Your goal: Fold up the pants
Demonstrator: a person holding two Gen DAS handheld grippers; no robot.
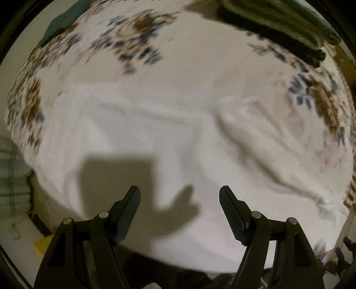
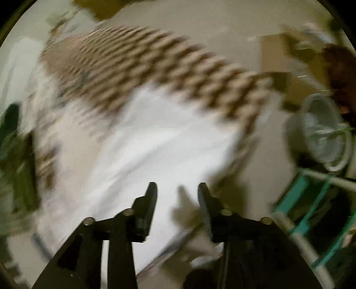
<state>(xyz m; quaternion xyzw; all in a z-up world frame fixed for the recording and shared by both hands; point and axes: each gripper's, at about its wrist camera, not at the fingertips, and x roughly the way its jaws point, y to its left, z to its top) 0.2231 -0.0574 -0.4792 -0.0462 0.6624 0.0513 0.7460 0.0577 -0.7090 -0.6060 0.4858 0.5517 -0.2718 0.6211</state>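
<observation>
Both tongs hang empty over the bed, the left gripper (image 1: 179, 196) spread wide and the right gripper (image 2: 177, 193) partly open, so a bite into the white pants (image 1: 155, 137) spread near the bed's front edge may snag the flowered bedsheet (image 1: 138, 42) beneath.

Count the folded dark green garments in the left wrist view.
2. A ribbed olive-green stack lies at the top right; a teal-green piece sits at the top left edge. Both are cropped, so more may be hidden.
</observation>
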